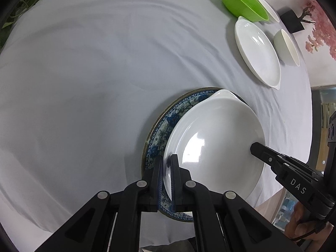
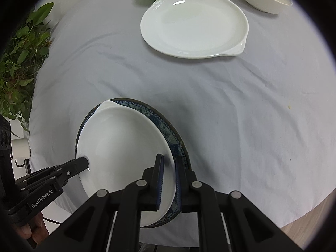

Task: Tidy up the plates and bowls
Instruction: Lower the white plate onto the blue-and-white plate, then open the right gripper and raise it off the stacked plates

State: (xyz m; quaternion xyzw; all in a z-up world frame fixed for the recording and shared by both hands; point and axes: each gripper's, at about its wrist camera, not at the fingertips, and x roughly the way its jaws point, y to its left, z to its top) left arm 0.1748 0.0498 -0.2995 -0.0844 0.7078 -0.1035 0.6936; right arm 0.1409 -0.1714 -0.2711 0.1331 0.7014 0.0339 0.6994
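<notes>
Count of items, located relative to the blue patterned plate point(image 1: 161, 130):

- Blue patterned plates: one.
- White plates: two. One point(image 1: 212, 142) lies on top of the blue patterned plate; the other point(image 1: 257, 52) sits well beyond it.
- Green bowls: one point(image 1: 243, 1), farther off past the second white plate.
- White bowls: two point(image 1: 286, 47) point(image 1: 267, 7), beside that far plate and green bowl.
- Grippers: two.

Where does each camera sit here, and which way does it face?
Left wrist: on the left tool, facing steeply down at the white plate it grips; the right tool and fingers show.
Right wrist: on the right tool, facing steeply down at that plate; the left tool shows.
Shared: blue patterned plate, second white plate, green bowl.
</notes>
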